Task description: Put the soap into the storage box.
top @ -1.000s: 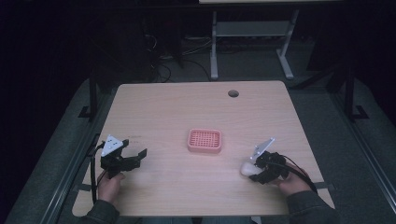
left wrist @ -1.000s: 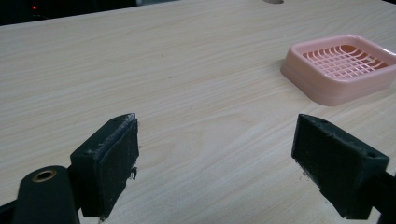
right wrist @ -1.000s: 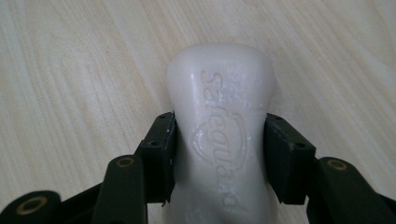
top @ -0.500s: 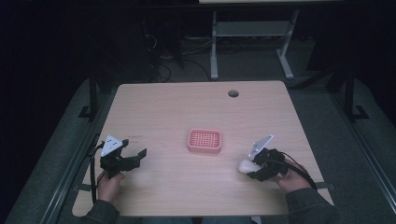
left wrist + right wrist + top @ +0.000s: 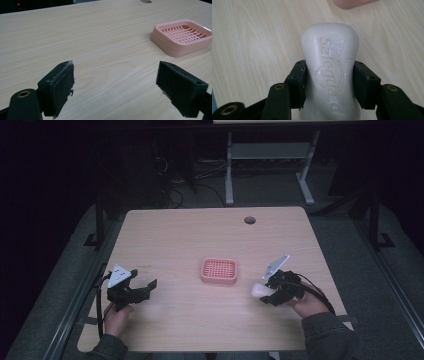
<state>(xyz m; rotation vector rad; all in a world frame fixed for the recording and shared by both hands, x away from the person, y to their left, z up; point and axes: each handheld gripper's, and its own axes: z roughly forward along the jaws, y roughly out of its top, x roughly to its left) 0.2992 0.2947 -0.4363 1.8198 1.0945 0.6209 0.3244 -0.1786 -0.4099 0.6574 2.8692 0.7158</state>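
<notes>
Landmark: pink dish (image 5: 219, 271), square, with a grid insert, sitting mid-table (image 5: 190, 235).

Right gripper (image 5: 264, 292) sits just to the right of the dish, near its front corner. Its jaws are closed on a soap bar (image 5: 331, 67), one pad pressed to each long side at the bar's narrow waist. In the high view the soap (image 5: 259, 290) pokes out of the jaws toward the dish, close to it but not touching.

Left gripper (image 5: 145, 289) is well to the left of the dish, jaws spread wide with nothing between them. From its own view the dish (image 5: 183, 36) lies ahead and to the right, with bare table between.

Risks, as a judgement, assuming the soap is meant for the dish:
- Soap is smooth and curved; the pads hold only the waist, so it could slide forward or twist out if the gripper tips or the squeeze eases.
- The dish is light and loose on the table; a nudge at its rim would likely push it instead of seating the soap.
- Released off-centre, the bar could land on the rim and tip out.

Soap: off-white, rounded ends, pinched middle. "Safeguard" and a shield are embossed on the top face. Surface slightly rough and scuffed near the lettering.
</notes>
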